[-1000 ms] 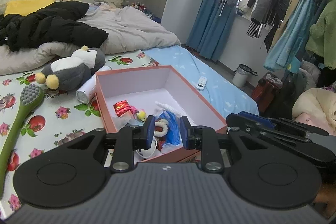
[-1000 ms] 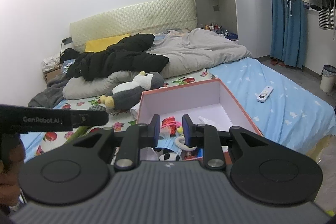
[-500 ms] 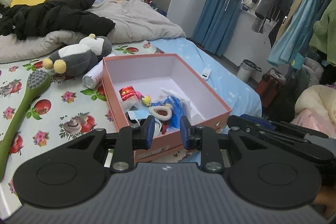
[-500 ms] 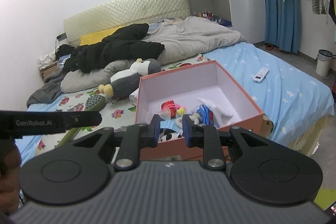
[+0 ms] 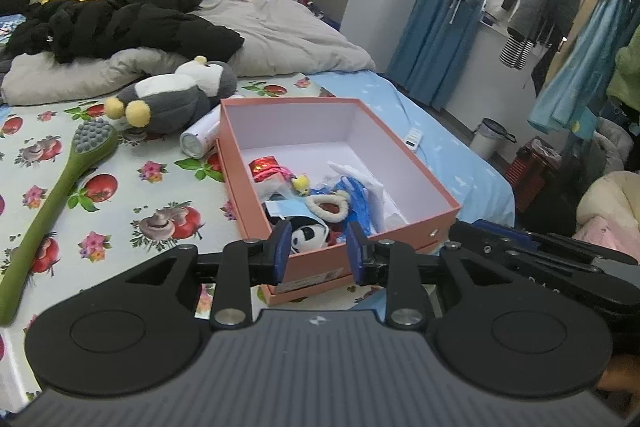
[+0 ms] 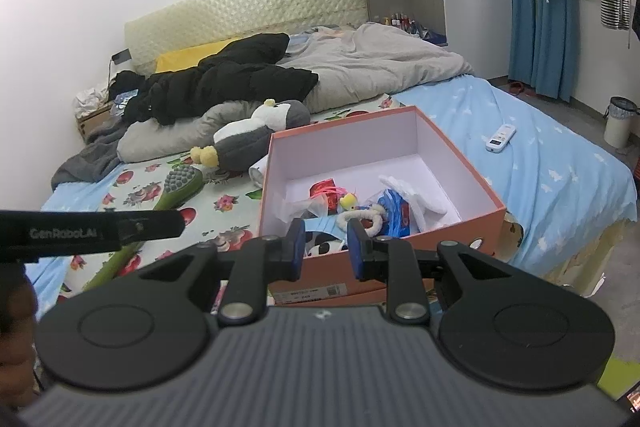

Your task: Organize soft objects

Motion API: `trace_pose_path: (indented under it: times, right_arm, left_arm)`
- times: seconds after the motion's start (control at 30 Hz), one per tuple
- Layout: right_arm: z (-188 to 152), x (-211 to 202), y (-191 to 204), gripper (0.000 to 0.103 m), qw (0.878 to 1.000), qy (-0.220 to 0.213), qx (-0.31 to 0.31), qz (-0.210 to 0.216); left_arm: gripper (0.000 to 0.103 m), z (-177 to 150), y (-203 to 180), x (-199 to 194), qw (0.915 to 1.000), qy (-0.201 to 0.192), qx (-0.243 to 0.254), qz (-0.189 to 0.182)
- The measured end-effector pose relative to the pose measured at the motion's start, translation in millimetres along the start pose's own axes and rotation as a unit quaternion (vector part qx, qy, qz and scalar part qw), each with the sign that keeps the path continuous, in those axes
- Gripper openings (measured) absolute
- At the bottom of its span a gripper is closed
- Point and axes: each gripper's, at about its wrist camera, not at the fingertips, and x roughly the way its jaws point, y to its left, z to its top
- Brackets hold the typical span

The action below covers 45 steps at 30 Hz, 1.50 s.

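Orange box (image 5: 404,183) beyond two empty claws

A box (image 5: 408,183) sits open on a bed (image 5: 100,195), near the foot end. Inside it, toward the near wall, small soft things (image 5: 320,203) lie heaped together. Just behind the box's far left corner lies a stuffed toy (image 5: 176,95), and a can (image 5: 198,143) lies between the toy and the box, touching the box wall. To the left of the box a long-handled brush (image 5: 60,187) lies on the sheet, its head near the toy. Behind the toy, a coat (image 5: 120,19) rests on a rumpled quilt (image 5: 288,43) below the headboard (image 6: 248,11). To the right of the box a remote (image 6: 501,137) lies on the sheet. Beyond the bed's right side a bin (image 6: 619,121) stands on the floor.
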Motion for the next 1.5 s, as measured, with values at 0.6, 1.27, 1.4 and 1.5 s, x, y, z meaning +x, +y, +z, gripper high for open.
trace_pose_path:
  times: [0.6,1.27,1.4,1.5]
  right_arm:
    - [1.9,7.1,-5.1,0.089,1.0,0.007,-0.006,-0.026]
    - [2.4,7.7,-2.4,0.089,1.0,0.012,-0.013,-0.019]
    - [2.5,7.9,-2.0,0.089,1.0,0.015,-0.015,-0.018]
    - [2.3,8.4,-1.1,0.089,1.0,0.017,-0.016,-0.016]
  left_arm:
    - [0.101,3.9,7.8,-6.9,0.9986,-0.02,0.0,0.048]
    - [0.103,4.4,8.5,-8.2,0.9968,-0.007,0.01,0.078]
    - [0.103,4.5,8.6,-8.4,0.9969,-0.008,0.01,0.078]
    - [0.103,4.5,8.4,-8.4,0.9969,-0.007,0.01,0.078]
